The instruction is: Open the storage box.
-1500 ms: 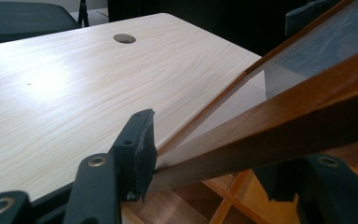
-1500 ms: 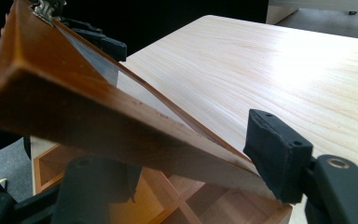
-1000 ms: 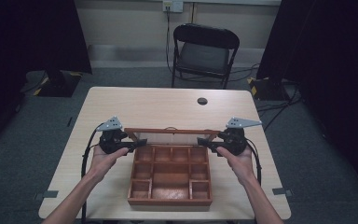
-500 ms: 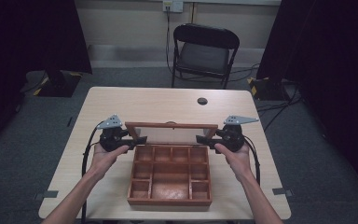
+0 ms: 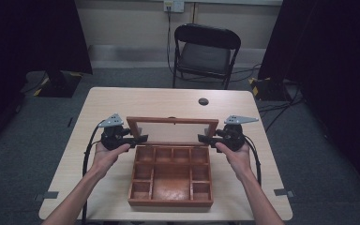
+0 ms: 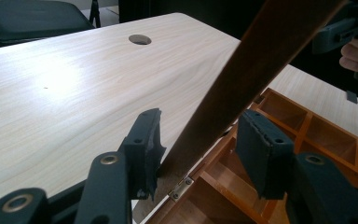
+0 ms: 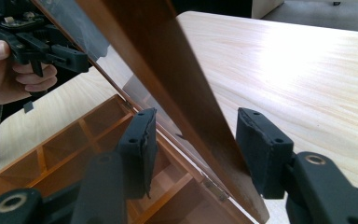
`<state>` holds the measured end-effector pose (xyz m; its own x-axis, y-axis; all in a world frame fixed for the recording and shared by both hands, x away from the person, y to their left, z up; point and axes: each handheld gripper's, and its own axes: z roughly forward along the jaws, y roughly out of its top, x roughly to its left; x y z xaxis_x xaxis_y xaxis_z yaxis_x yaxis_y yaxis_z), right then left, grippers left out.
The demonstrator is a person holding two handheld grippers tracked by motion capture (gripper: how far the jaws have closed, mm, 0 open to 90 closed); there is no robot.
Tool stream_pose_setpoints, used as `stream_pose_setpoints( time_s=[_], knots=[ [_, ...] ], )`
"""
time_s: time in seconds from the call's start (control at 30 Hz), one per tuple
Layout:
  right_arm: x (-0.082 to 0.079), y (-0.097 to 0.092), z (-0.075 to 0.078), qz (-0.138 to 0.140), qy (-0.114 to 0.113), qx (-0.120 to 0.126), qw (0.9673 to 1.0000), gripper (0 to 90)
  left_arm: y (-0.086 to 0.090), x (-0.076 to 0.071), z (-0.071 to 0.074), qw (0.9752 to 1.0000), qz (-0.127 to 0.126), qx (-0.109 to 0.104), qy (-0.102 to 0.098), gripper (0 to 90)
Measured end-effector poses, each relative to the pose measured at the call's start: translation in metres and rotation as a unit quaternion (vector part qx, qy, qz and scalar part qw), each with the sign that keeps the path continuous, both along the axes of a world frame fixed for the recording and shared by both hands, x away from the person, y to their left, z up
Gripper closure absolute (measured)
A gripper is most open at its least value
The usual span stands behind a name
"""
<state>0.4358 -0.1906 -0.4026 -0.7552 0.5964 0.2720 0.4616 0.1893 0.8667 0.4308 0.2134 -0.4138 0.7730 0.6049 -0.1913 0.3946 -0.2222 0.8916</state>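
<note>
We see two bare forearms, no sleeves in sight. Our left gripper (image 5: 139, 139) and right gripper (image 5: 204, 138) are built alike: black bodies, each topped by a grey three-cornered plate, each trailing a black cable that loops back beside the forearm. In the left gripper view and the right gripper view, the jaws are matte black arms with round brass-coloured pivot rivets at their joints. Each arm ends in a thick, dark rectangular pad (image 6: 264, 151) fixed with two small recessed screws. The pad edges are worn and slightly ragged, most plainly on the left-hand pad (image 7: 137, 151) in both of those views.
</note>
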Motion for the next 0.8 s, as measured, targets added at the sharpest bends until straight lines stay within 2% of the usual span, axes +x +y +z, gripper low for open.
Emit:
stream_pose_setpoints(
  time_s=[0.1,0.33,0.67,0.8],
  knots=[
    [0.002,0.001,-0.003,-0.002,0.004,0.0,1.0,48.3,0.001,0.002,-0.002,0.9999,0.001,-0.009,0.005,50.0],
    [0.004,0.001,-0.011,-0.007,0.011,-0.004,0.9999,47.7,0.0,0.004,-0.005,1.0,0.0,-0.007,0.007,49.6],
    [0.007,0.001,-0.014,-0.009,0.011,-0.013,0.9998,49.4,0.0,0.006,-0.007,0.9999,0.003,-0.01,0.008,50.1],
    [0.008,0.001,-0.015,-0.015,0.014,-0.007,0.9998,49.7,0.0,0.008,-0.008,0.9999,0.007,-0.011,0.008,50.4]
  ],
)
